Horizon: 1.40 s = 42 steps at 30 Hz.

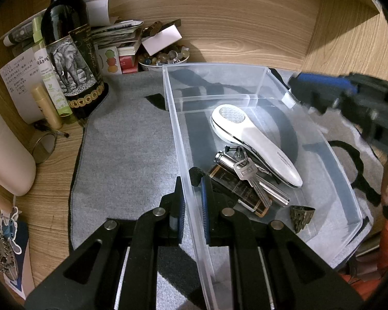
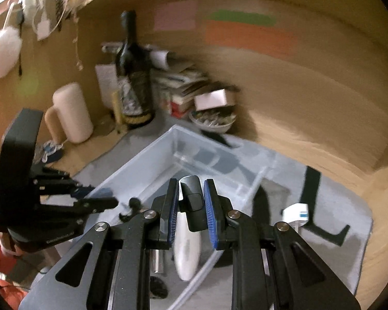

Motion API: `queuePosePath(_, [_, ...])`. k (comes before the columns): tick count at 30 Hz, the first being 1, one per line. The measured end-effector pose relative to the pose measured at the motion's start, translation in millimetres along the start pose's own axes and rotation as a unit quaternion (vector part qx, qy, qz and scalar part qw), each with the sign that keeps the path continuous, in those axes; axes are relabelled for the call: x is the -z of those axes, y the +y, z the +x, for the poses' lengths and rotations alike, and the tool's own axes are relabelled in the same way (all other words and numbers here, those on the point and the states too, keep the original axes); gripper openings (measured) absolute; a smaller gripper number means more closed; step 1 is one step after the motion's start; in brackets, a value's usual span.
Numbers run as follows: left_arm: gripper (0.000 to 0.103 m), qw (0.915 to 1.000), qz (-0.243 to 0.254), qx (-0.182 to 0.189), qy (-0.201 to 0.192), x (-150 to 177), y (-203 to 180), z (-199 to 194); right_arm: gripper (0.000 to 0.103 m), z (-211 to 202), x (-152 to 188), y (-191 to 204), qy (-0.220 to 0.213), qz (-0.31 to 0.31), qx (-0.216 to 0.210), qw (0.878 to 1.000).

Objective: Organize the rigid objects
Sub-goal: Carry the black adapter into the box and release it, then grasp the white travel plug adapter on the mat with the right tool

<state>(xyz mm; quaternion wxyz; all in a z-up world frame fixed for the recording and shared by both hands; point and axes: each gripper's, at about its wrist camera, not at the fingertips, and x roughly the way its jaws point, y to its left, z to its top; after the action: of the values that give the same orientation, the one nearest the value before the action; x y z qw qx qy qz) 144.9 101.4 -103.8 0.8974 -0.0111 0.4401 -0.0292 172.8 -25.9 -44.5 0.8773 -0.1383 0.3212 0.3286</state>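
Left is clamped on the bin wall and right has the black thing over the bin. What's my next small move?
Probably lower the right gripper a little and open it, dropping the black oblong object into the clear plastic bin. It already hangs above the white handheld device, and the left gripper steadies the bin's wall.

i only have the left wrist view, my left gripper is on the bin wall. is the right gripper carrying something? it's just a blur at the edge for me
Observer: Yes. The right gripper is shut on a small black object, held between its blue pads.
Operator: where is it relative to the bin
Observer: It is above the clear bin, with the white handheld device showing below the fingers.
Operator: anything still left outside the bin on that side
Observer: A small white item with a blue mark lies on the grey mat, right of the bin.
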Motion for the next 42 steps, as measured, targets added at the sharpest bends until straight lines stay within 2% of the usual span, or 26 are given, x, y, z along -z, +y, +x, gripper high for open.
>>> queuePosePath(12, [0.011,1.0,0.0,0.0,0.0,0,0,0,0.018,39,18,14,0.081,-0.022,-0.011,0.996])
queuePosePath(18, [0.011,1.0,0.0,0.0,0.0,0,0,0,0.018,40,19,14,0.087,-0.02,-0.01,0.996])
queuePosePath(20, [0.011,1.0,-0.001,0.0,0.0,0,0,0,0.023,40,18,14,0.088,-0.019,-0.009,0.996])
queuePosePath(21, [0.011,1.0,-0.001,0.0,0.0,0,0,0,0.025,38,18,14,0.085,-0.02,-0.007,0.996])
queuePosePath(23, [0.011,1.0,0.0,0.0,0.0,0,0,-1,0.038,35,17,13,0.077,-0.02,-0.003,0.997])
queuePosePath(27, [0.011,1.0,0.0,0.0,0.0,0,0,0,0.046,22,13,9,0.055,-0.021,0.003,0.998])
queuePosePath(29, [0.011,1.0,0.0,0.0,0.0,0,0,0,0.056,15,10,6,0.042,-0.018,0.012,0.999])
queuePosePath(35, [0.011,1.0,0.0,0.0,0.0,0,0,0,0.073,-10,-1,-13,-0.007,0.011,0.05,0.999])
queuePosePath(42, [0.011,1.0,-0.001,0.0,0.0,0,0,0,0.074,-32,-7,-60,-0.035,0.067,0.108,0.991])
